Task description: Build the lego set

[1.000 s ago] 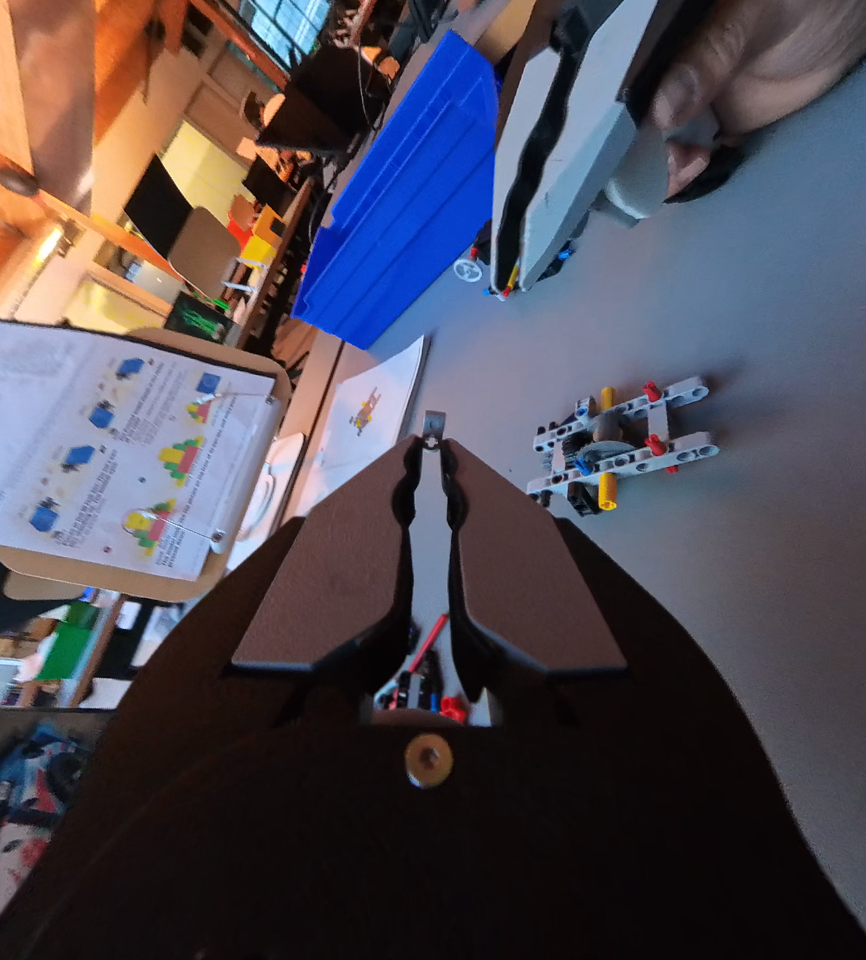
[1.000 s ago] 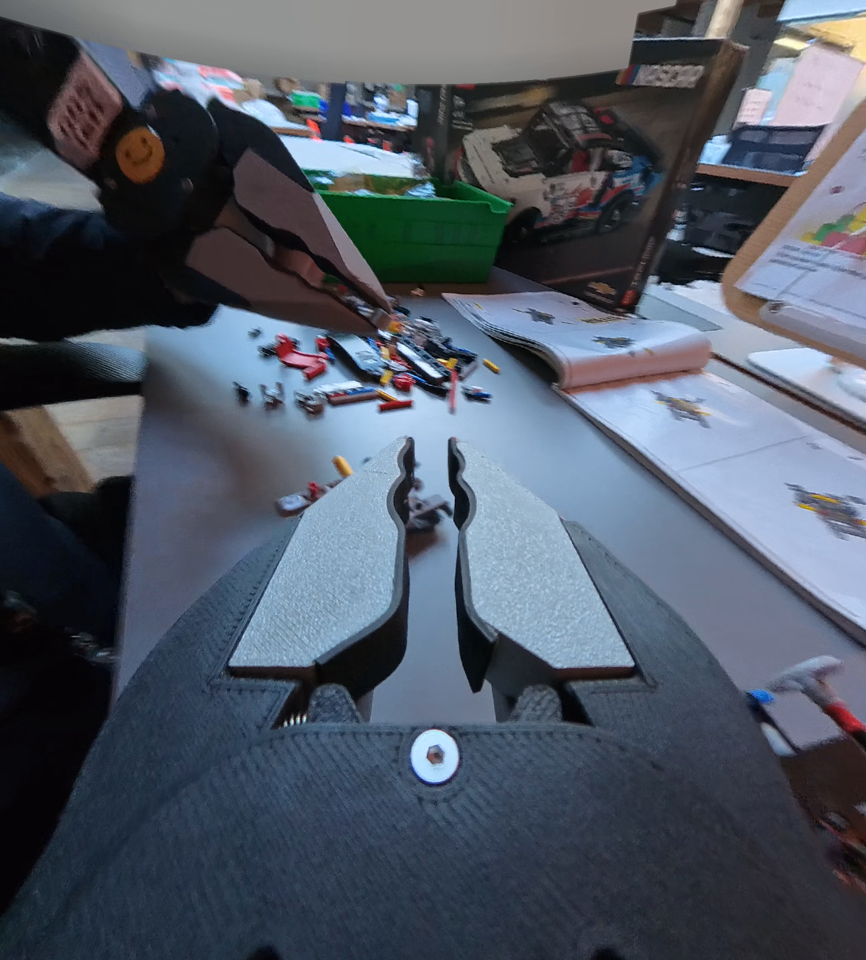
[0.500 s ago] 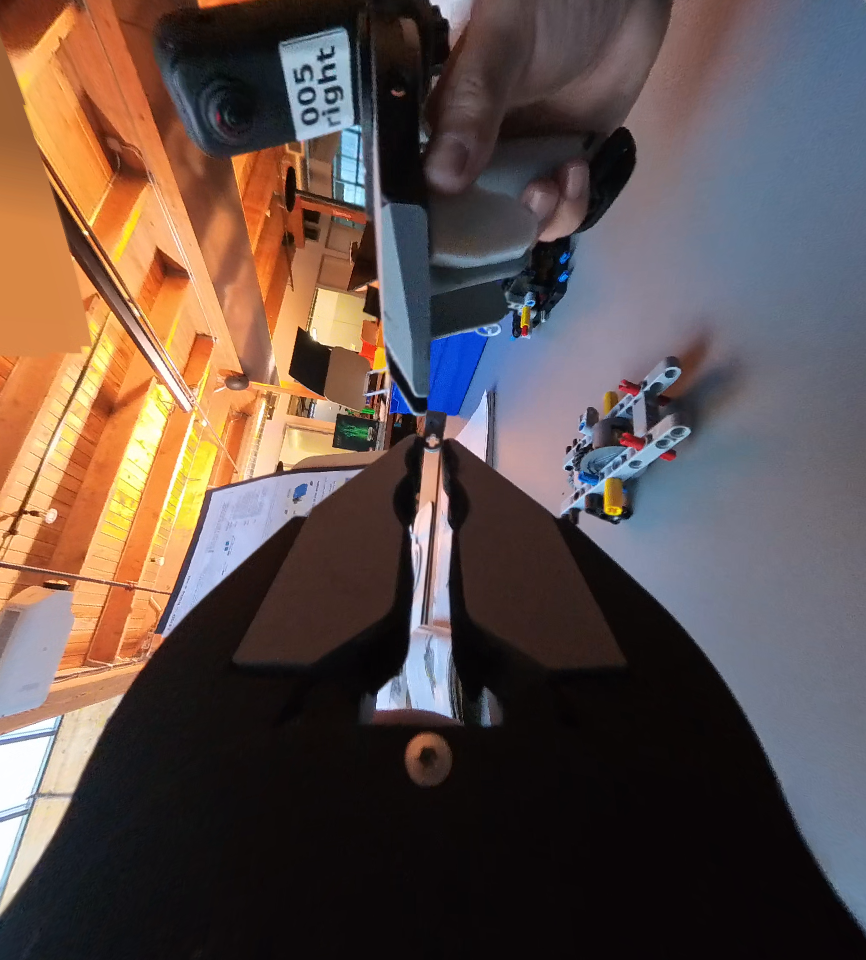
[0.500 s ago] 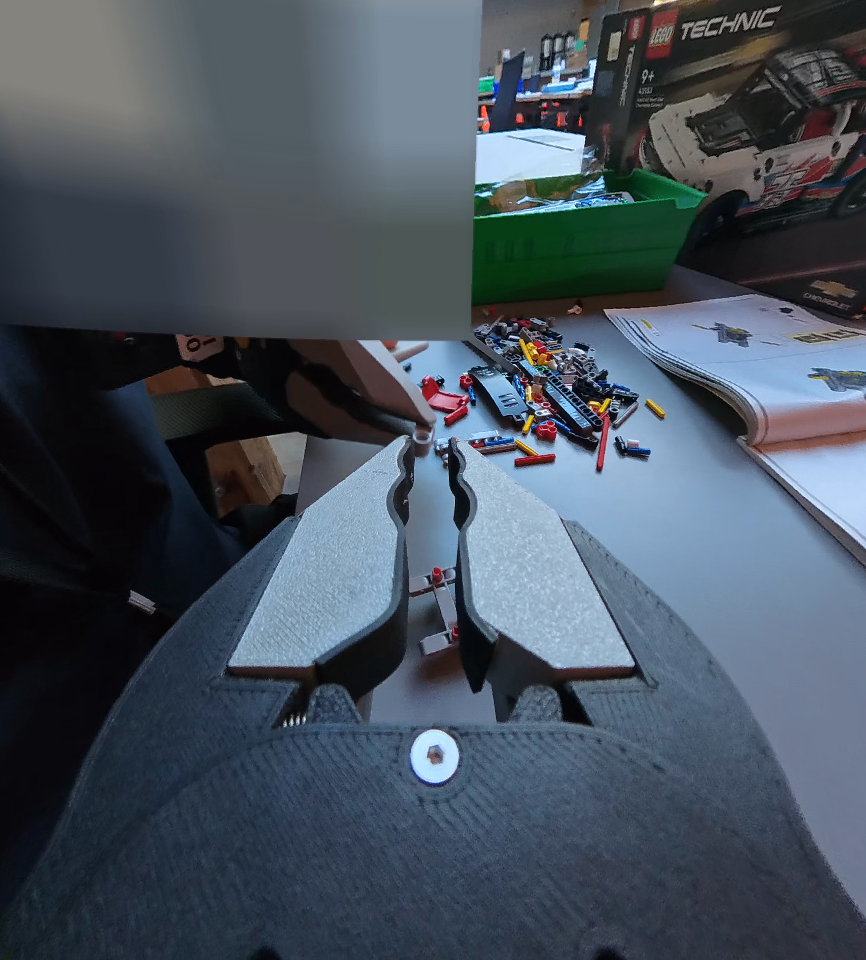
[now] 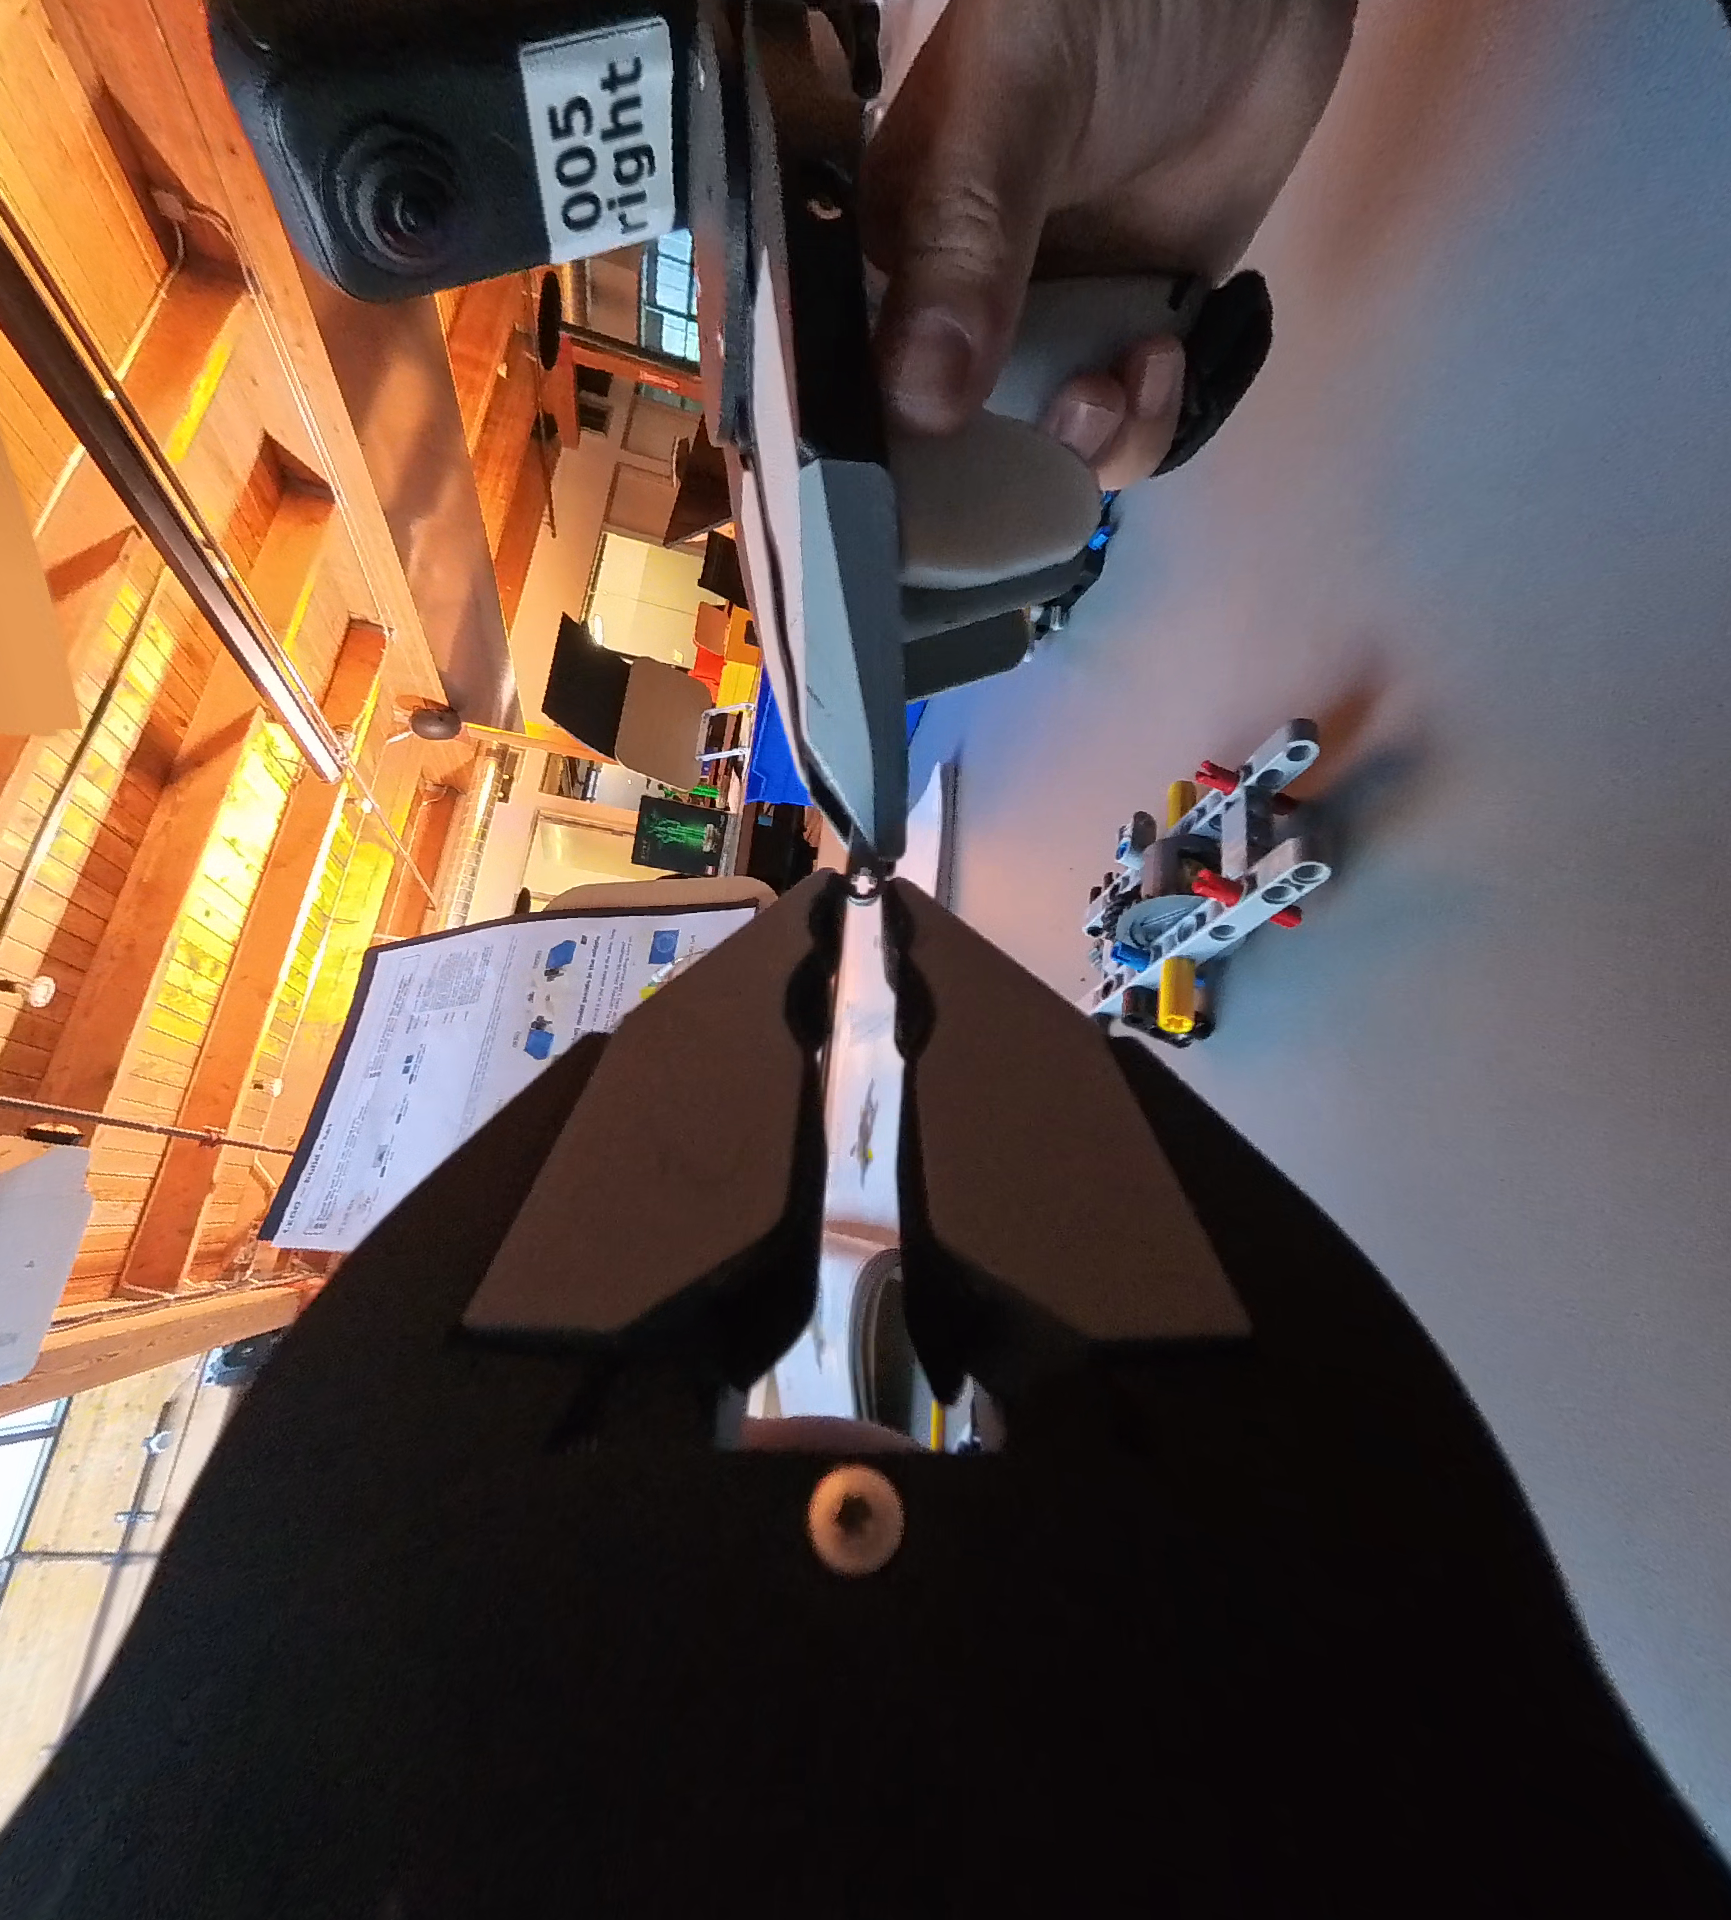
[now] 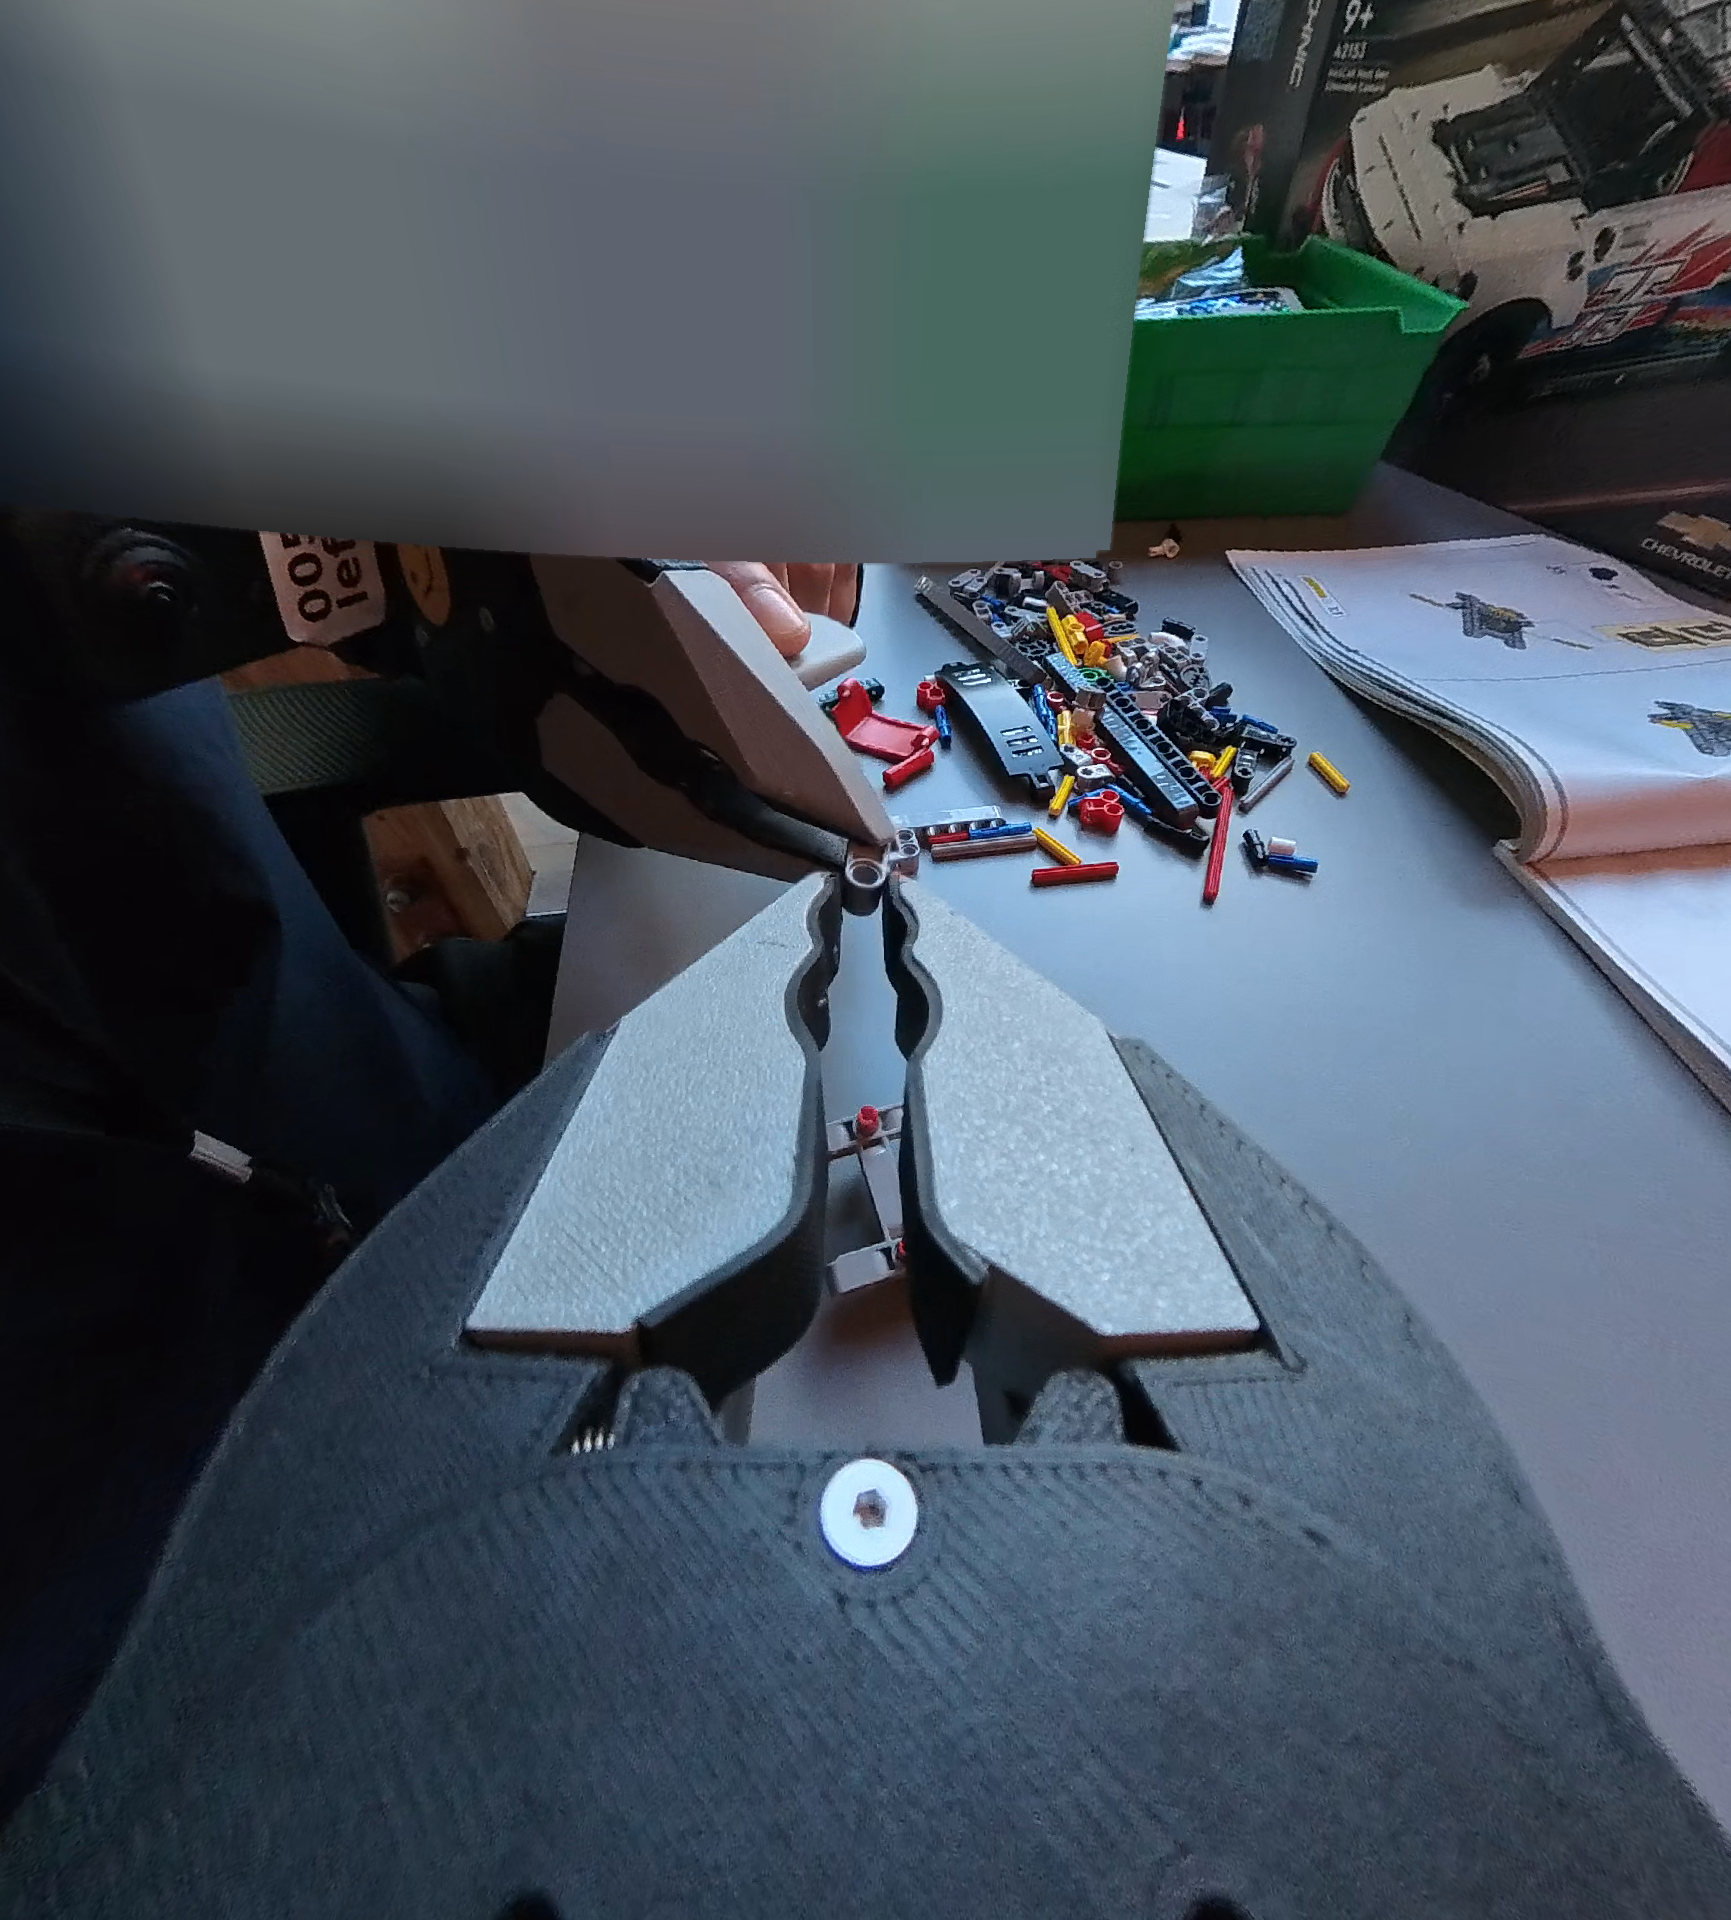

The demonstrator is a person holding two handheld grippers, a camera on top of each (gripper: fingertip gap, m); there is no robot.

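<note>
The dark grey tabletop [image 6: 1360,1091] stood in a timber-walled workshop. It carried a loose heap of coloured plastic building pieces [image 6: 1100,696], a green plastic bin [image 6: 1256,416], an open white instruction booklet [image 6: 1619,727] and, well apart from the heap, a small white-beamed half-built frame with red and yellow pins [image 5: 1204,883]. A second earlier the grey right gripper [image 6: 863,902] had hung low over the table, far from the other. Half a second earlier it had come tip to tip with the black left gripper [image 5: 859,894], its jaws wider than now. At this moment those jaws had narrowed onto the small grey plastic connector with a round hole [image 6: 866,878], both tips pressing its sides. The left gripper's jaws stayed clamped on the same piece, so both grippers gripped it together in the air above the table, near its front edge. The connector's round opening faced up toward the right wrist camera. Its long axis seemed to run from one pair of tips to the other, though the piece was too small to be sure.
</note>
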